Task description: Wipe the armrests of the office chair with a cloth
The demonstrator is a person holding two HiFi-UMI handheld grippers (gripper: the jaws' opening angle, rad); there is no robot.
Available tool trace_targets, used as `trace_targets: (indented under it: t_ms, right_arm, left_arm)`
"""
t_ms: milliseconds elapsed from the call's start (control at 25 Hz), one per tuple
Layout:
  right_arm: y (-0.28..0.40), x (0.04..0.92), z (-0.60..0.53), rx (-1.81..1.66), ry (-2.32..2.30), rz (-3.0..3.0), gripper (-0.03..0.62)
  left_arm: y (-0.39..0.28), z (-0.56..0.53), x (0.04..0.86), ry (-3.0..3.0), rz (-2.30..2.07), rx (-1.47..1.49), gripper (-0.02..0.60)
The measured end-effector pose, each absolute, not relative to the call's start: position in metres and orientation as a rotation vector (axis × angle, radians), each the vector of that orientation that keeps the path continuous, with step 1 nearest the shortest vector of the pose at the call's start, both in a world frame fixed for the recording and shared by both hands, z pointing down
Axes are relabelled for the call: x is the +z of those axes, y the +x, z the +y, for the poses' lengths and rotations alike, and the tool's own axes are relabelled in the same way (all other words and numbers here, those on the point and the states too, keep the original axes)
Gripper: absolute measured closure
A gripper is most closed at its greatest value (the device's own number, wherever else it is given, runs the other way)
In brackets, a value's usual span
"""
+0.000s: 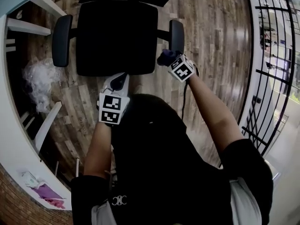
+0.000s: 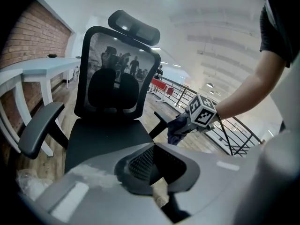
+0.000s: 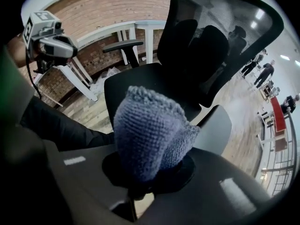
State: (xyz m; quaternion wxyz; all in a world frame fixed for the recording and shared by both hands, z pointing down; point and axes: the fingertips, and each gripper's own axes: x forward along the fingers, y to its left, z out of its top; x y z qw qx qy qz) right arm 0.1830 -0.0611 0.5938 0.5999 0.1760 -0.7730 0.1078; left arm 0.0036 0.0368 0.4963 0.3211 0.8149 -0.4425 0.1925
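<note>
A black office chair stands ahead of me, its seat (image 1: 117, 36) between the left armrest (image 1: 62, 40) and the right armrest (image 1: 176, 35). My right gripper (image 1: 172, 62) is shut on a blue knitted cloth (image 1: 166, 56), held just short of the right armrest's front end. In the right gripper view the cloth (image 3: 150, 135) bulges from the gripper (image 3: 150, 170), with the armrest pad (image 3: 216, 128) just beyond it. My left gripper (image 1: 116, 90) hovers by the seat's front edge. Seen from its own camera, the left gripper (image 2: 154, 161) looks shut with nothing in it.
A white desk (image 1: 14, 139) runs along the left, with a crumpled plastic bag (image 1: 40, 81) on the wooden floor beside it and a pink rag (image 1: 47, 191) on top. A black railing (image 1: 276, 78) borders the right side. People (image 3: 265, 71) stand far off.
</note>
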Motion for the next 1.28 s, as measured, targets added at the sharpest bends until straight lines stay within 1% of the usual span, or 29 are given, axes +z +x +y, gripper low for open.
trace_targets:
  t_ms: [200, 560, 800, 1040, 1280]
  right_arm:
    - [0.180, 0.594, -0.089, 0.247, 0.424, -1.787, 0.537]
    - [0.168, 0.590, -0.152, 0.168, 0.372, -1.864, 0.537]
    - [0.168, 0.580, -0.216, 0.165, 0.378, -1.940, 0.537]
    - [0.168, 0.579, -0.267, 0.164, 0.417, -1.966, 0.537]
    - [0.206, 0.583, -0.299, 0.340, 0.591, -1.976, 0.537]
  left_arm:
    - [-0.008, 0.032, 0.500, 2.106, -1.193, 0.487, 0.575]
    - [0.001, 0.032, 0.507, 1.993, -1.268, 0.465, 0.575]
    - [0.034, 0.018, 0.494, 1.947, -1.349, 0.452, 0.575]
    - [0.062, 0.011, 0.499, 1.883, -1.391, 0.445, 0.575]
    - [0.084, 0.002, 0.499, 1.885, -1.384, 0.484, 0.575]
